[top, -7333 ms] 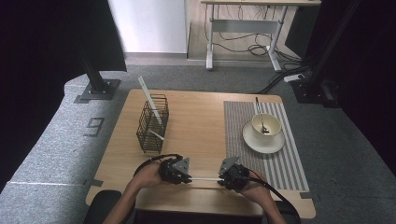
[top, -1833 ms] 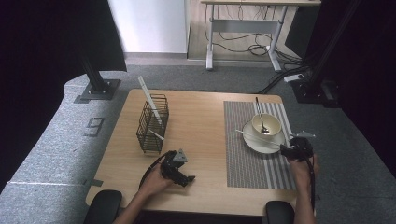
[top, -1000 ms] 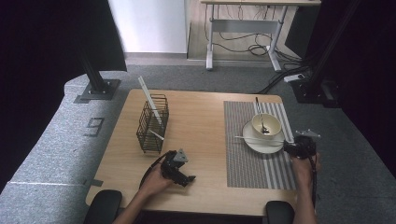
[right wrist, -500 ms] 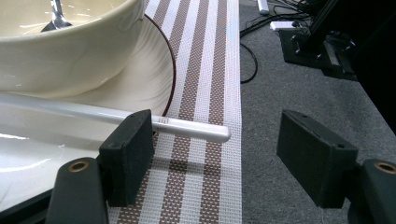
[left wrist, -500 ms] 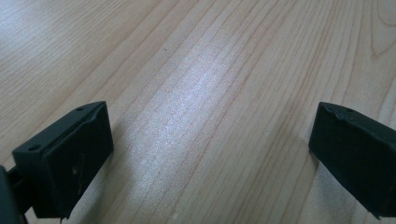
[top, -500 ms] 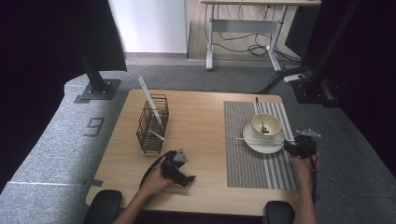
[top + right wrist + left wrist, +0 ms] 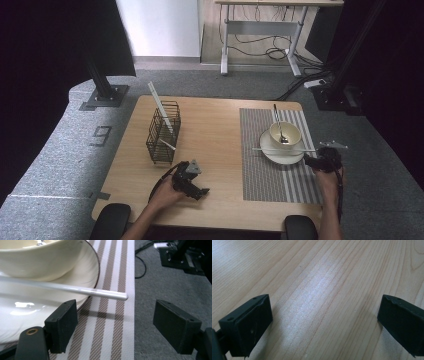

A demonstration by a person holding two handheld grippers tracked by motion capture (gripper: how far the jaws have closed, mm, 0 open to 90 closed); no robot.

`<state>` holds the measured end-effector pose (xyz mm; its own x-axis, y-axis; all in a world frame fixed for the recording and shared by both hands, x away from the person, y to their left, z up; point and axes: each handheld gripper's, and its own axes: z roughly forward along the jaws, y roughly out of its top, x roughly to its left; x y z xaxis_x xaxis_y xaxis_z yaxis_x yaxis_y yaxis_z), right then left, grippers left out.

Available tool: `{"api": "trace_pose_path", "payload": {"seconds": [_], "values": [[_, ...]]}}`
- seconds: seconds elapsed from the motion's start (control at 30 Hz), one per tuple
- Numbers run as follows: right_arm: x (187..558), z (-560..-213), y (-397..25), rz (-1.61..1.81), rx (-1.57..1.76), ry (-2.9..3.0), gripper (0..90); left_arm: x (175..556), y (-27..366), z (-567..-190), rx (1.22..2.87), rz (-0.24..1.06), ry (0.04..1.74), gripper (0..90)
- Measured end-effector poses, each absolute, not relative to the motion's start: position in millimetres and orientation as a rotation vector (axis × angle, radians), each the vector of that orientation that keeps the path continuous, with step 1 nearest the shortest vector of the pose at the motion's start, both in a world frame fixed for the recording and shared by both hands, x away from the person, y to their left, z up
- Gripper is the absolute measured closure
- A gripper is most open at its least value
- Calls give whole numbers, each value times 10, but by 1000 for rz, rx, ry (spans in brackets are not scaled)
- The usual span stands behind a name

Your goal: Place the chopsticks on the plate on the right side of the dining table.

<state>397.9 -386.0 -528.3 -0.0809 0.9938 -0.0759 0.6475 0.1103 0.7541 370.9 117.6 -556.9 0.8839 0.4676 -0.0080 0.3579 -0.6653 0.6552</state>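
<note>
Chopstick [image 7: 284, 149] crosswise on plate [image 7: 272, 155]

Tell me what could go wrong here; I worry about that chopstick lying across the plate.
1. The chopstick lies across the plate rim, its tip overhanging the mat. A nudge from the open right gripper might roll it off.
2. The bowl sits close behind it, a spoon leaning inside; pushing the chopstick inward could jostle both.
3. The chopstick is thin and glossy, so it may slip when gripped.
</note>
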Motion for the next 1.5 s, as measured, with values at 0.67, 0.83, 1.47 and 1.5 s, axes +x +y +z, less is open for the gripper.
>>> {"api": "trace_pose_path", "payload": {"seconds": [0.67,0.83,1.47,1.5], "values": [[3452,-5169,-3597,887,1472,1961,103,3678,1215,-5569,2362,215,606,0],[3331,-5147,-3464,912,1446,1997,80,3669,1226,-5568,2363,216,608,0],[3115,-5011,-2920,991,1305,2154,82,3665,1224,-5570,2359,217,613,0],[3119,-4995,-2875,998,1295,2166,82,3665,1225,-5570,2359,216,612,0]]}}
